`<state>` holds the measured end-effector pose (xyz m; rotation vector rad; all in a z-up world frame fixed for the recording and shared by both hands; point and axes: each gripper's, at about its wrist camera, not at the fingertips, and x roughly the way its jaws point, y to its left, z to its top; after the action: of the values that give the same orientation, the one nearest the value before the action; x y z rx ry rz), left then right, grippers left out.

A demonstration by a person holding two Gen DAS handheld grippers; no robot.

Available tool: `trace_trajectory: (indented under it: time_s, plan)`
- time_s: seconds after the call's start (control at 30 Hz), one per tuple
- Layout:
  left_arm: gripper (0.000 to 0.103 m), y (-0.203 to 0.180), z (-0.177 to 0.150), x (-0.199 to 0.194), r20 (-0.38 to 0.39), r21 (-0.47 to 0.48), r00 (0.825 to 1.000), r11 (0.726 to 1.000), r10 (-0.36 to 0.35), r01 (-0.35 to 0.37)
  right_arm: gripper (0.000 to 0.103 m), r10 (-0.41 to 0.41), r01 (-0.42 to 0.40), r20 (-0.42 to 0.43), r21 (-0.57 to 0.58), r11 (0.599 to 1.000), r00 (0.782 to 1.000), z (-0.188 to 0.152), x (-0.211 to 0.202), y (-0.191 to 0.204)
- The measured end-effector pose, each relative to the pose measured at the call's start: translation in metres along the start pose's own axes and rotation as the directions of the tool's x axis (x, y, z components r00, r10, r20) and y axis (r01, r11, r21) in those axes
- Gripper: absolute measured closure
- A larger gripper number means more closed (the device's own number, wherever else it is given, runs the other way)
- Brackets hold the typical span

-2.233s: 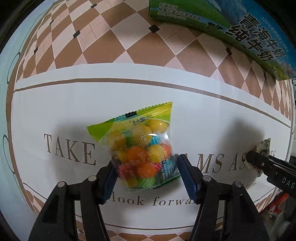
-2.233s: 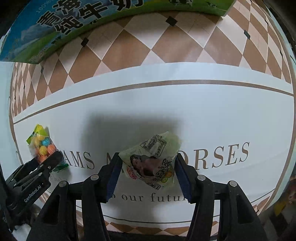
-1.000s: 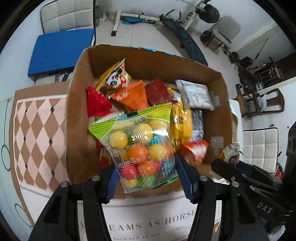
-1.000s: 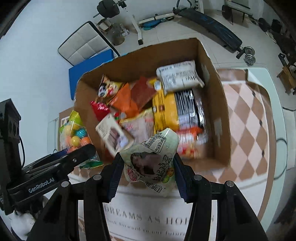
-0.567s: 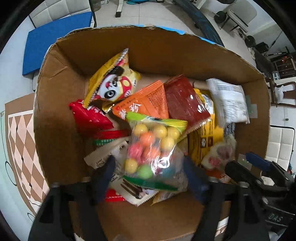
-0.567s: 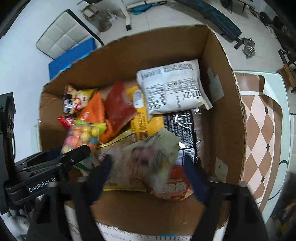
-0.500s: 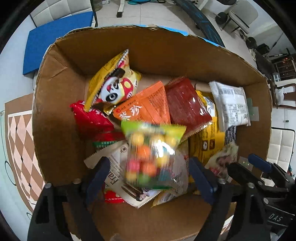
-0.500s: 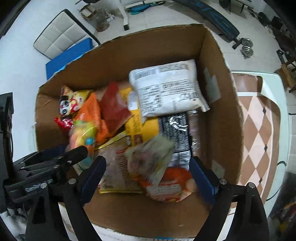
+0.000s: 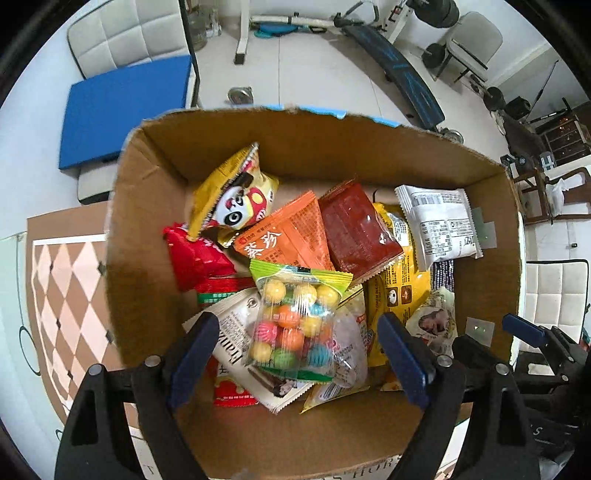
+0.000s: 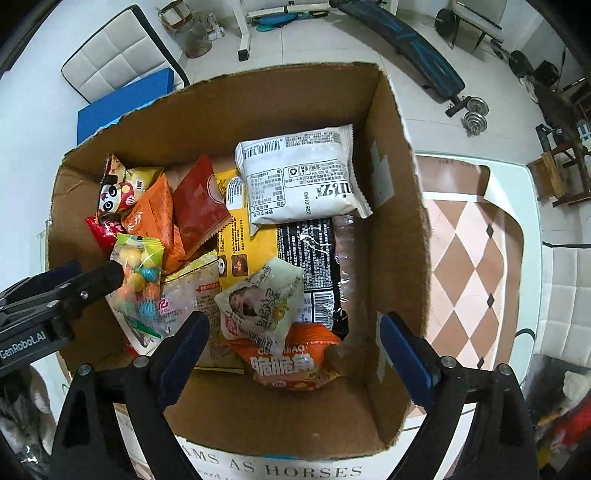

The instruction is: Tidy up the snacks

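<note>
The candy-ball packet (image 9: 295, 325) lies on the snack pile inside the cardboard box (image 9: 140, 236), with the small pale snack packet (image 10: 262, 302) resting nearby on the same pile. The left gripper (image 9: 295, 354) and right gripper (image 10: 291, 350) hang above them; both sets of jaws have just been opening, stand wide and hold nothing. Step in hand: release into the box. The next move probably calls for lifting both grippers clear and fetching any snacks left on the surface (image 10: 465, 258).

- A lived-in home room, doubling as a gym: a weight bench (image 10: 417, 48) stretches across the white tiled floor (image 9: 317, 70), a dumbbell (image 10: 474, 116) beside it.
- White padded chairs (image 9: 125, 33) ring a table with a diamond-patterned cloth (image 10: 469, 258).
- A blue mat (image 9: 122, 107) lies on one seat.
</note>
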<state>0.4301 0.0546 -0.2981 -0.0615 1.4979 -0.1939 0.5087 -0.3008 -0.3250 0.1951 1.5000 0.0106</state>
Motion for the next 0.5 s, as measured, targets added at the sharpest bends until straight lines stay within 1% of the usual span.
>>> trace_trajectory:
  time_s: [0.1, 0.2, 0.27, 0.4, 0.5]
  plan:
    - [0.015, 0.003, -0.007, -0.012, 0.031, -0.006, 1.0, 1.0, 0.006, -0.006, 0.007, -0.001, 0.001, 0.016, 0.002, 1.0, 1.0, -0.005, -0.009, 0.0]
    - [0.015, 0.004, -0.021, -0.026, 0.078, -0.012, 0.997, 1.0, 0.023, -0.022, 0.007, -0.006, 0.006, 0.041, -0.001, 1.0, 0.999, -0.011, -0.021, 0.001]
    - [0.015, 0.002, -0.021, -0.032, 0.101, -0.017, 0.994, 0.999, 0.033, -0.032, 0.007, -0.005, 0.004, 0.062, 0.002, 1.0, 0.998, -0.019, -0.031, 0.0]
    - [0.015, 0.0, -0.042, -0.055, 0.159, -0.024, 0.986, 0.999, 0.041, -0.038, 0.007, -0.012, 0.012, 0.108, -0.001, 1.0, 0.994, -0.037, -0.049, 0.004]
    - [0.015, -0.004, -0.063, -0.074, 0.212, -0.022, 0.976, 0.998, 0.058, -0.055, 0.007, -0.009, 0.009, 0.14, -0.004, 1.0, 0.99, -0.053, -0.063, 0.007]
